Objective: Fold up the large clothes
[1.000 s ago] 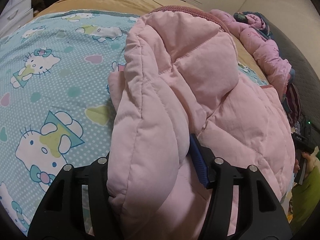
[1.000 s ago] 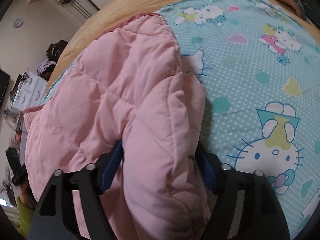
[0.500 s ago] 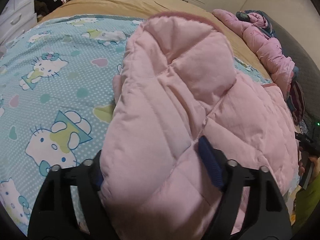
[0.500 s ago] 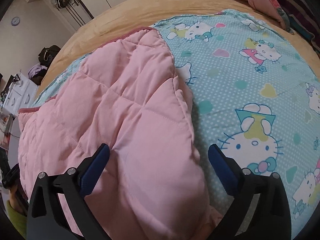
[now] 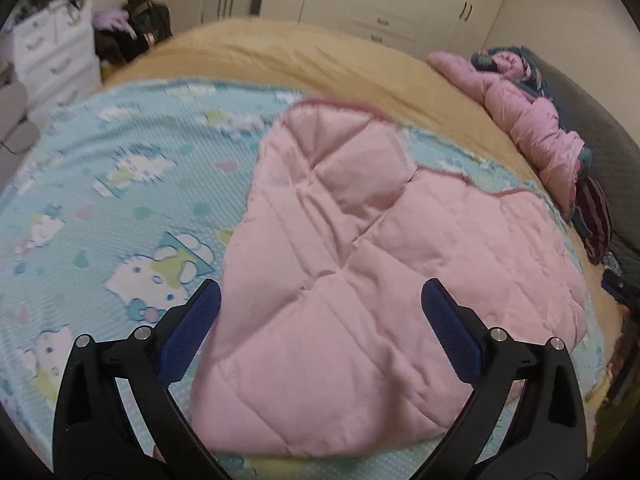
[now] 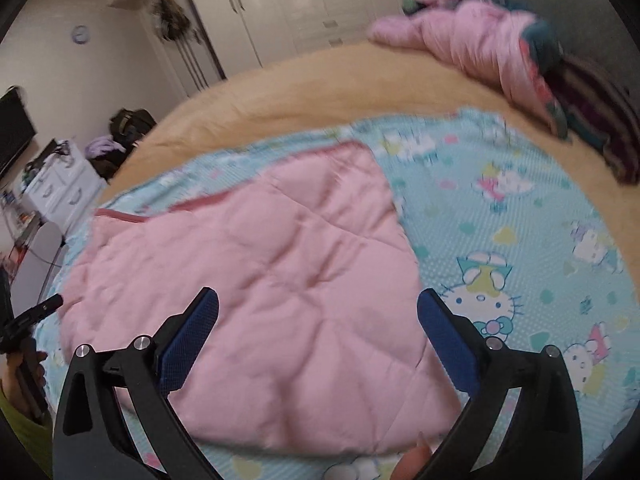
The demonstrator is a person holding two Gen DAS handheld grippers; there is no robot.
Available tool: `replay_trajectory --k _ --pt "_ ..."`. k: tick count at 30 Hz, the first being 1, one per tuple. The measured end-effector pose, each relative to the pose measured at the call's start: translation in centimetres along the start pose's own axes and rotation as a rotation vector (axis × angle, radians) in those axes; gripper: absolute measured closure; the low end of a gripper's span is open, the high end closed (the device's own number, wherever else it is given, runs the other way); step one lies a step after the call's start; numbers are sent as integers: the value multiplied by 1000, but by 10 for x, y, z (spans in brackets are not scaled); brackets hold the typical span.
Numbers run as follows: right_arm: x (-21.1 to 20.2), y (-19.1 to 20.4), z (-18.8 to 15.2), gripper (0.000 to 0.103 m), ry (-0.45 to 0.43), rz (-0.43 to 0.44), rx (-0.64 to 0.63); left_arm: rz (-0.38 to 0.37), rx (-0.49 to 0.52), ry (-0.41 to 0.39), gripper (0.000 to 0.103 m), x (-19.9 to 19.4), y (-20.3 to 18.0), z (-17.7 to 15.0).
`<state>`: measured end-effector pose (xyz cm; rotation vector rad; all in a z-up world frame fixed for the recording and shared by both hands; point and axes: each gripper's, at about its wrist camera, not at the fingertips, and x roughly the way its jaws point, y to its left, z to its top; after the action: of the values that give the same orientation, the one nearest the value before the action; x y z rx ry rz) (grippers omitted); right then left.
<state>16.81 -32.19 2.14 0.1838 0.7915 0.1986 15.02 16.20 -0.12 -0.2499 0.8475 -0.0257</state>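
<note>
My left tongs (image 5: 320,304) were opening wide and my right tongs (image 6: 318,304) stood wide open, both empty, above the pink quilted jacket (image 5: 360,280), which lay folded near the bed's (image 5: 280,52) near edge, long axis running away from me.

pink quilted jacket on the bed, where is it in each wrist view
Left wrist: the pink quilted jacket fills centre and right, on the cartoon-cat sheet.
Right wrist: the jacket fills centre and left.
Shared landmark: the crumpled pink garment at the bed's far right edge.
</note>
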Motion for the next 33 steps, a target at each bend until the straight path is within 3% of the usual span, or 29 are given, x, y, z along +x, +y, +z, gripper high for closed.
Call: replay_trajectory --k 8,12,18,22,33 --pt "-84 54 -32 4 -155 69 -66 -45 86 -130 9 -70 -44 -34" --pt "-112 72 -56 4 -192 69 -106 -5 96 -179 9 -94 -57 -64" --pt "-129 92 -91 4 -222 27 -141 -8 123 -146 9 -101 -65 -104" --pt "-133 98 -111 4 -245 13 -136 -32 126 -169 9 -109 -69 -126" --pt "-101 103 -150 4 -106 15 -126 8 116 -152 9 -107 -76 -140"
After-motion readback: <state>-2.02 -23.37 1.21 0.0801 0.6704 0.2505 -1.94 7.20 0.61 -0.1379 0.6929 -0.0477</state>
